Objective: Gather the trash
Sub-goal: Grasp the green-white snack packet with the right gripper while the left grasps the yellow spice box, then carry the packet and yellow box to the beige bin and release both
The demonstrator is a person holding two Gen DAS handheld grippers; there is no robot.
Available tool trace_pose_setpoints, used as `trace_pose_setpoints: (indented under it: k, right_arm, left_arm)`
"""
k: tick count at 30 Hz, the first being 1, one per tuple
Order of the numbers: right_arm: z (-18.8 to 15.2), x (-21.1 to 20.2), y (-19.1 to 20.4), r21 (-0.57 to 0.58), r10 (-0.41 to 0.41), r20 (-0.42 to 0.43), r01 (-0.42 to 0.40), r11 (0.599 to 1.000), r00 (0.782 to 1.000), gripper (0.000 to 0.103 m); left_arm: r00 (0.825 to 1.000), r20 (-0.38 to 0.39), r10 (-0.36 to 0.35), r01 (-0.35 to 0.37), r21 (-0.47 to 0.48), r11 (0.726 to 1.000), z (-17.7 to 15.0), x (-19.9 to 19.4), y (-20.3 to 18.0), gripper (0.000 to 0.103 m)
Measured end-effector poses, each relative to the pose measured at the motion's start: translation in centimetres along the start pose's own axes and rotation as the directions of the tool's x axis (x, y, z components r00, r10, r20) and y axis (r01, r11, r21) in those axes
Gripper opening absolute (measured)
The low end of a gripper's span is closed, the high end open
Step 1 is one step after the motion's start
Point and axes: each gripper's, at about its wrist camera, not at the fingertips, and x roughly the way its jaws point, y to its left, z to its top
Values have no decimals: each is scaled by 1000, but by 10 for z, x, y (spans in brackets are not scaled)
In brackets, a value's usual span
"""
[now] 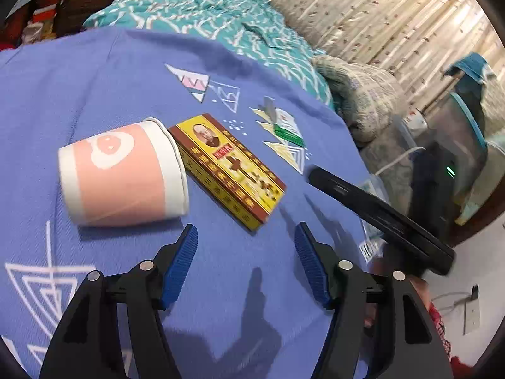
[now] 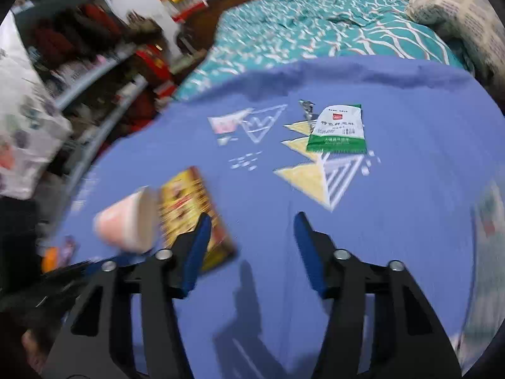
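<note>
Both tongs hover above a periwinkle-blue bedspread (image 1: 104,82) printed with white and yellow triangles.

Left gripper (image 1: 246,237): blue-padded fingers spread wide, nothing between them. Just ahead of it lies a pink-and-white paper cup (image 1: 123,173), tipped on its side, its mouth turned toward a flat yellow-and-brown cardboard box with a small portrait printed on top (image 1: 230,167). The cup's rim is touching or all but touching the near end of the box; exact contact cannot be resolved. Farther away on the spread lies a green-and-white plastic snack wrapper (image 1: 288,128), well apart from the box.

Right gripper (image 2: 251,227): fingers likewise spread, holding nothing. In the right wrist view the wrapper (image 2: 339,129) lies flat ahead, over the yellow triangle print, with a small crumpled silvery scrap (image 2: 307,109) just beside its upper left corner. The cup (image 2: 126,221) and box (image 2: 189,211) sit to the left, blurred; the left finger overlaps the box in the frame.

Beyond the blue spread: a teal quilt with white wavy lines (image 1: 202,9) and a beige patterned pillow (image 1: 356,94). In the left wrist view, a black part of the right-hand tool (image 1: 378,214) crosses the right side.
</note>
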Motion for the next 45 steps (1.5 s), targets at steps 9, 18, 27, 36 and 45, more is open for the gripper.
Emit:
trace_pose_setpoints:
  k: [9, 18, 27, 36, 45]
  right_arm:
    - [24, -13, -52, 103, -28, 21, 25, 994, 999, 67]
    - [97, 62, -111, 257, -186, -55, 194, 947, 981, 87]
    - [84, 89, -53, -41, -343, -68, 340, 939, 937, 46]
    - [13, 18, -56, 71, -163, -40, 165, 984, 986, 27]
    - [-123, -79, -15, 26, -18, 29, 18, 1000, 999, 27]
  left_arm:
    - [989, 38, 146, -148, 75, 986, 34, 31, -16, 85]
    - [962, 45, 269, -273, 116, 955, 37, 70, -21, 89]
    - [964, 58, 258, -264, 129, 956, 33, 72, -16, 62]
    - [966, 49, 253, -258, 171, 951, 15, 66, -28, 61]
    - [973, 47, 227, -232, 250, 940, -63, 26, -49, 61]
